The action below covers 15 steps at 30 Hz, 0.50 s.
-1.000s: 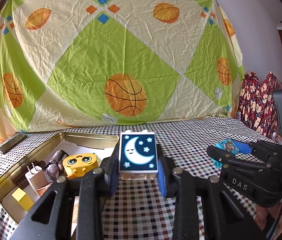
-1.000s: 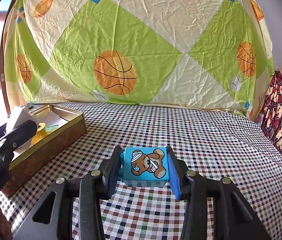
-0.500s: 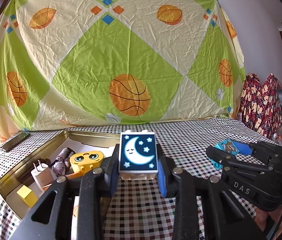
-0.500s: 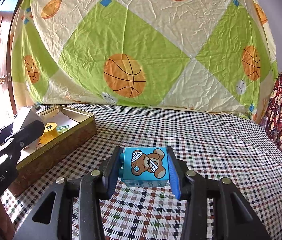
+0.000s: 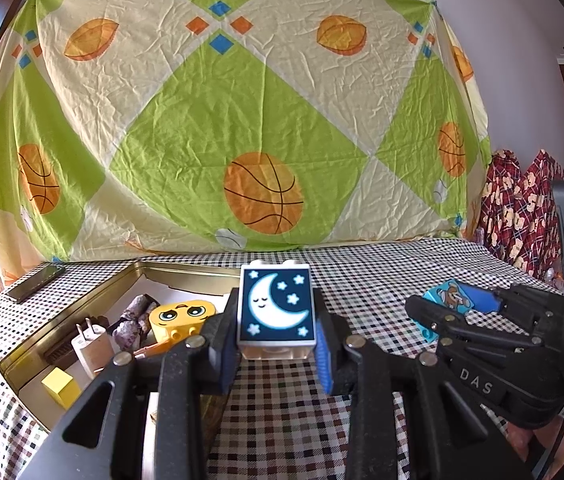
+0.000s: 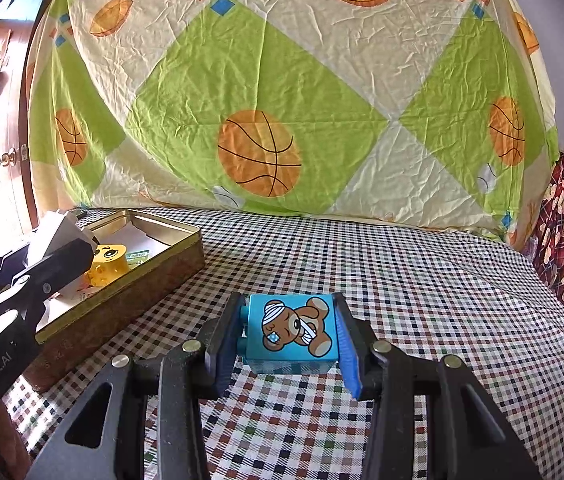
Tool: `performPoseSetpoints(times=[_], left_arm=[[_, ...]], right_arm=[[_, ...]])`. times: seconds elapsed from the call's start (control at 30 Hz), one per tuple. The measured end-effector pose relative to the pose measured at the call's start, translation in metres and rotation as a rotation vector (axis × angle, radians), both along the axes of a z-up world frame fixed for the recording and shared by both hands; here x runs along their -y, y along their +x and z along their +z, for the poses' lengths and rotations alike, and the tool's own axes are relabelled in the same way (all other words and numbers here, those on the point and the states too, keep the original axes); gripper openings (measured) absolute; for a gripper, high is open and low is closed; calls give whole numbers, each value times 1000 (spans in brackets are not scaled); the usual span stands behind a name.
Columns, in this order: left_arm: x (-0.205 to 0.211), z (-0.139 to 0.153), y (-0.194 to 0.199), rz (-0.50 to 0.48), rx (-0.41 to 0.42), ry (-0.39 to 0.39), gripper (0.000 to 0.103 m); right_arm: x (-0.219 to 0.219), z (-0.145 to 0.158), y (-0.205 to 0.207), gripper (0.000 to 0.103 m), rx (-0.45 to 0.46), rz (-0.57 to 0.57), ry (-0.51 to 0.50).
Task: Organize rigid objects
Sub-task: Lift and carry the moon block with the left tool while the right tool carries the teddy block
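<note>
Your left gripper (image 5: 278, 350) pinches the moon block (image 5: 276, 307), your right gripper (image 6: 290, 346) the bear block (image 6: 293, 331). Since a second ago, both have edged closer to the gold tin (image 5: 186, 272) holding the yellow face block (image 5: 181, 317), so placement looks near.

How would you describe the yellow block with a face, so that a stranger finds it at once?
Look in the gold tin tray on the checked tablecloth. The yellow face block lies there between a purple rock and a white charger. Only it has big cartoon eyes.
</note>
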State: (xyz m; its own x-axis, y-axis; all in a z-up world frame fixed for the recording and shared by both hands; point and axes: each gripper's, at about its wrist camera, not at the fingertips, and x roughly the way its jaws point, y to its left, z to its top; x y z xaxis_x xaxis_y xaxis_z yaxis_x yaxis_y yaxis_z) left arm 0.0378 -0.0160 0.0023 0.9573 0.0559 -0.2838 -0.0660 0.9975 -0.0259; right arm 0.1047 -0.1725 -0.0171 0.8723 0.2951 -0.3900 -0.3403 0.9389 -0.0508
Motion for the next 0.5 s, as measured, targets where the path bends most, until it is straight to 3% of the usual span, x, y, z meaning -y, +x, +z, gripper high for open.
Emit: performPoseSetpoints(times=[0.5], left_arm=[[-8, 3, -19, 20, 44, 4, 31]], right_arm=[[-11, 3, -10, 45, 28, 23, 14]])
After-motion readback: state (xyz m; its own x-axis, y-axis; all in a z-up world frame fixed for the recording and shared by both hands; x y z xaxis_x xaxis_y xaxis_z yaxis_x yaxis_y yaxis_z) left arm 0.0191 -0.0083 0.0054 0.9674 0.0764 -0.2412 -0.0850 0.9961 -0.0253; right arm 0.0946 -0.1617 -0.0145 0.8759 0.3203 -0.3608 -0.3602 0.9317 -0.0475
